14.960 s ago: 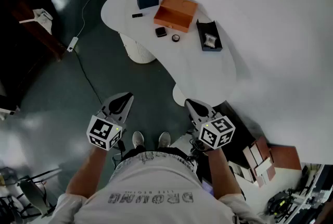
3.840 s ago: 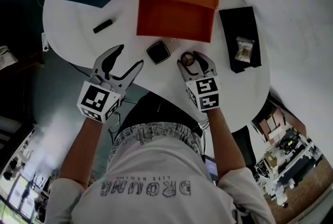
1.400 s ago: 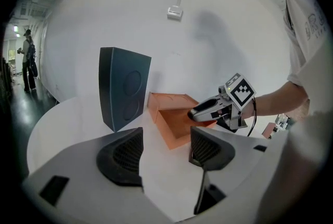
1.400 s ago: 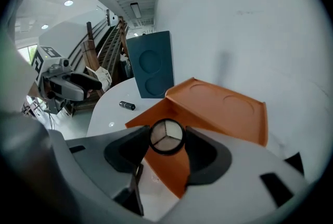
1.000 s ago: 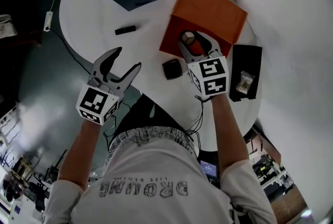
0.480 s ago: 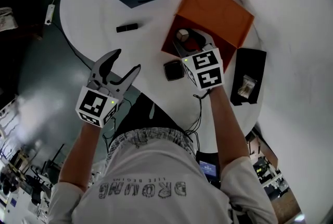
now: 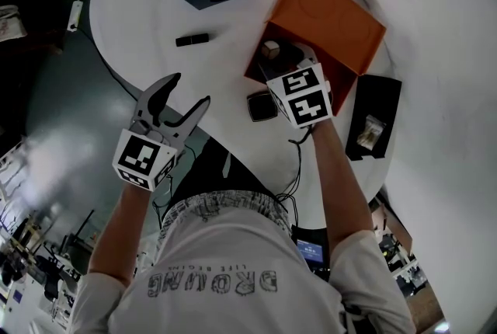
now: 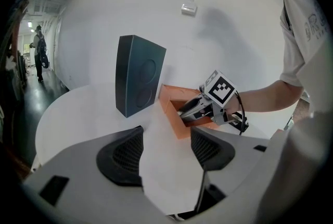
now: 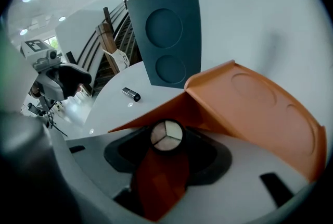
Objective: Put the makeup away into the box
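Over the white tabletop (image 7: 140, 14), our right tongs (image 7: 286, 57) held the round compact (image 9: 166, 135) inside the orange box (image 7: 334, 14), seemingly near its floor; we judged release due. Left tongs (image 7: 190, 89) gaped empty.

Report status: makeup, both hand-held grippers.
Right hand-held gripper shut on round compact at orange box mouth. Left hand-held gripper open, empty. Square compact, black tube on table. Nothing blocking.

right gripper (image 7: 272, 55): sunk from above the orange box (image 7: 334, 14) down into its opening
round compact (image 7: 269, 50): lifted off the table (image 7: 132, 6), now clamped between the jaws inside the box
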